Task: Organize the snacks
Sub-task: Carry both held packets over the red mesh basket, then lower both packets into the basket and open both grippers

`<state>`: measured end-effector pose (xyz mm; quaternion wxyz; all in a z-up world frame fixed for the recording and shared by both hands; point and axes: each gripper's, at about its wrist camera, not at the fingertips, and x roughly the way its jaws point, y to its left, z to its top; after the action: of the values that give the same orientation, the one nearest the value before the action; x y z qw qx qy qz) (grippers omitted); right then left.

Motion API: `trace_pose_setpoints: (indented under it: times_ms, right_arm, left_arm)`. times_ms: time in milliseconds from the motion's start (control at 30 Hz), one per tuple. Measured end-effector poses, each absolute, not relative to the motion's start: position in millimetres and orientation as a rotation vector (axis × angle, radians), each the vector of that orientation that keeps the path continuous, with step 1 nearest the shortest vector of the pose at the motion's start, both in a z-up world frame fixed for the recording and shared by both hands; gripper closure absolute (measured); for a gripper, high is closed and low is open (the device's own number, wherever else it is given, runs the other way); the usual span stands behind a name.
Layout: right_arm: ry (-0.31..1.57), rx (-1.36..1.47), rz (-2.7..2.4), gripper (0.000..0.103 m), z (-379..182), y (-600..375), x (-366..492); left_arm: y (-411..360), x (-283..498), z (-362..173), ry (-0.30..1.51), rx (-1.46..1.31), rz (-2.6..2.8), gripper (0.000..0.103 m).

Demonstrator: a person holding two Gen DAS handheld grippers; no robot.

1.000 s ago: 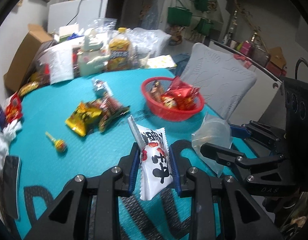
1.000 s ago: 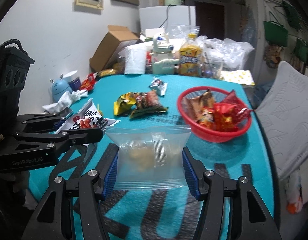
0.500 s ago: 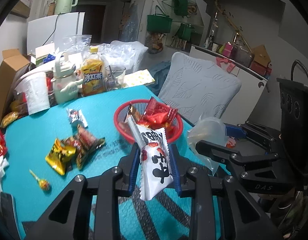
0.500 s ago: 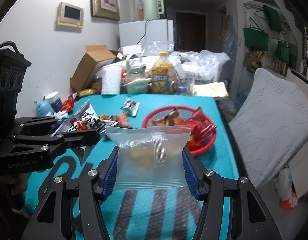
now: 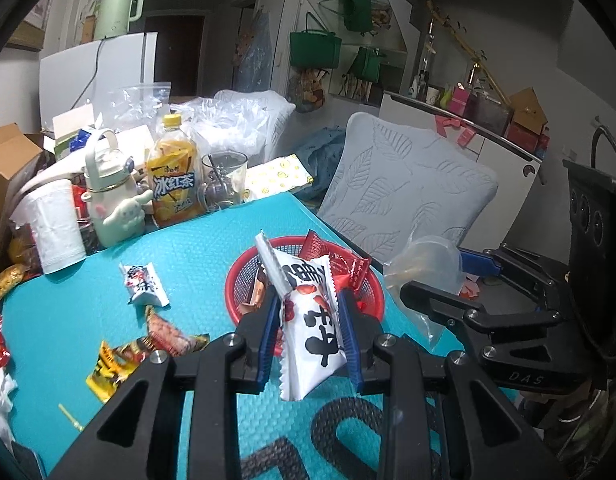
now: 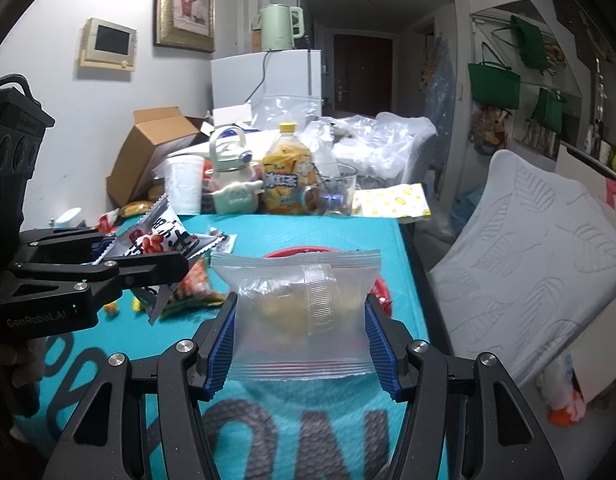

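With the left gripper [image 5: 310, 322] clamping a white packet [image 5: 312, 328] and the right gripper [image 6: 300, 332] clamping a clear bag [image 6: 298, 312], both have risen from the table and closed on the red basket [image 5: 244, 276], so both snacks are near drop-off.

Bare mat [image 5: 196, 256] before basket [image 5: 372, 280]; bottle [image 5: 173, 176] behind.

green kettle [image 6: 277, 27] on white fridge [image 6: 267, 78], grey leaf-pattern cushion [image 5: 404, 188]
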<state>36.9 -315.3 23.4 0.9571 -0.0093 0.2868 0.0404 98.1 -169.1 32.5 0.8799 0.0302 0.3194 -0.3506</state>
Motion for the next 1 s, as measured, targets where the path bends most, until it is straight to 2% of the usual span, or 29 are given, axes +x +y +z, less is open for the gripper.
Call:
trace_pose_setpoints:
  times_ms: [800, 1000]
  right_arm:
    - [0.637, -0.014, 0.058, 0.045, -2.5, -347.5, 104.2]
    - [0.657, -0.009, 0.054, 0.045, -8.1, -352.2, 110.8]
  left_arm:
    - [-221.8, 174.8, -0.3, 0.782, 0.113, -0.723, 0.075]
    - [-227.6, 182.8, -11.4, 0.814, 0.157, -0.703, 0.072]
